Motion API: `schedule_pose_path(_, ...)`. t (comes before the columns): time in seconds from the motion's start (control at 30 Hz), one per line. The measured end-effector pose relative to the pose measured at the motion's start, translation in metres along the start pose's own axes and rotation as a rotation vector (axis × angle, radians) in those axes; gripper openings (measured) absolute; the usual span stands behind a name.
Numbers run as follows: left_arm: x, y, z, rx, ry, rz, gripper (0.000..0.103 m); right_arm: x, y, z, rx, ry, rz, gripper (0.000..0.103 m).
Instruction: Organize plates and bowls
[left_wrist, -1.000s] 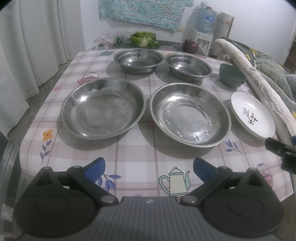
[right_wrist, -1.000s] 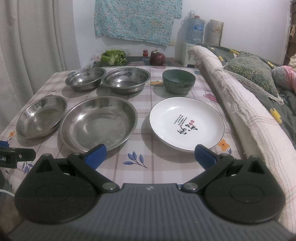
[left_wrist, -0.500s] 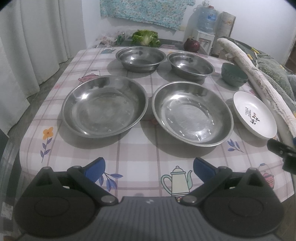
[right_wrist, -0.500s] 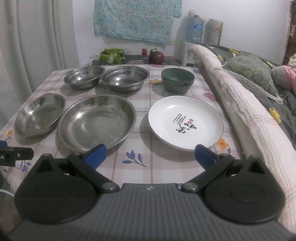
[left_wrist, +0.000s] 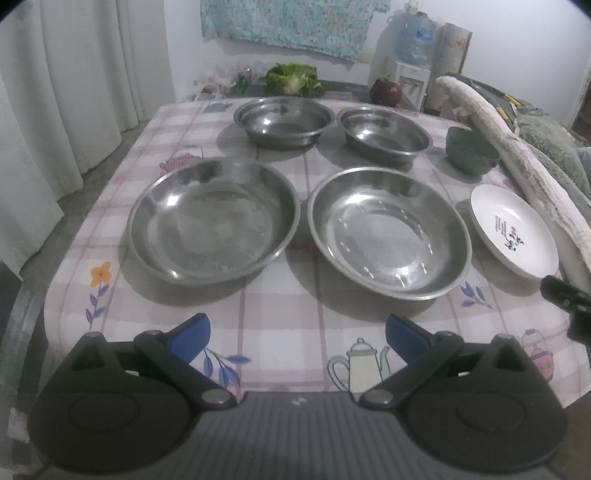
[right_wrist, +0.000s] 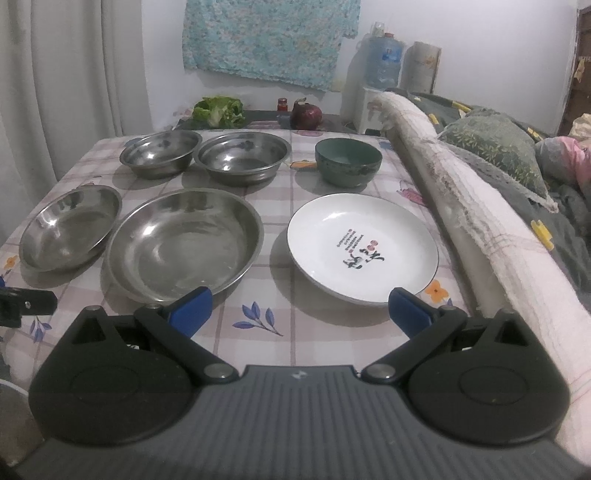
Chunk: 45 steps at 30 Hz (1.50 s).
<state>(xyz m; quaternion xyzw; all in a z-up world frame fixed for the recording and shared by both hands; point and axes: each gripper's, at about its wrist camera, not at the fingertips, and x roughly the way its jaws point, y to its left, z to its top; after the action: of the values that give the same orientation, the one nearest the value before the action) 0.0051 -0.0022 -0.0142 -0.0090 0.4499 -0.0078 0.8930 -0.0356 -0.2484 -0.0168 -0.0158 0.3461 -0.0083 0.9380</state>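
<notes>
The white plate lies just ahead of the right gripper, fingers spread empty; the left gripper, equally spread, faces the steel pans.

Two large steel plates; two steel bowls; one green bowl; one white plate; two grippers

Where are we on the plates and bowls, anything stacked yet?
Nothing stacked. Two steel plates, two steel bowls, green bowl and white plate lie separately. Left gripper and right gripper open, empty. All sorting remains.
</notes>
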Motion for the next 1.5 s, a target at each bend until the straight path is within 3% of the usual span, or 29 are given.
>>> schedule_pose_path(0.33, -0.001, 0.011, 0.048, 0.021, -0.092, 0.032, 0.102, -0.007, -0.011, 0.022, 0.013, -0.08, 0.031, 0.102)
schedule_pose_path(0.53, 0.014, 0.027, 0.079, -0.002, -0.071, -0.019, 0.103, 0.005, -0.015, 0.043, -0.009, -0.104, 0.043, 0.102)
schedule_pose_path(0.73, 0.038, 0.046, 0.114, -0.031, -0.025, -0.021, 0.103, 0.034, -0.008, 0.078, -0.024, -0.108, 0.136, 0.102)
schedule_pose_path(1.07, 0.086, 0.073, 0.186, -0.045, -0.011, -0.026, 0.103, 0.113, 0.019, 0.179, -0.086, -0.152, 0.264, 0.102)
schedule_pose_path(1.27, 0.128, 0.075, 0.219, 0.02, -0.07, 0.029, 0.103, 0.191, 0.025, 0.232, -0.03, -0.071, 0.375, 0.1)
schedule_pose_path(1.4, 0.16, 0.083, 0.231, -0.001, -0.08, -0.055, 0.099, 0.245, 0.04, 0.257, 0.022, 0.022, 0.443, 0.091)
schedule_pose_path(1.5, 0.182, 0.09, 0.241, -0.031, -0.056, -0.065, 0.096, 0.278, 0.055, 0.274, 0.045, 0.072, 0.51, 0.086)
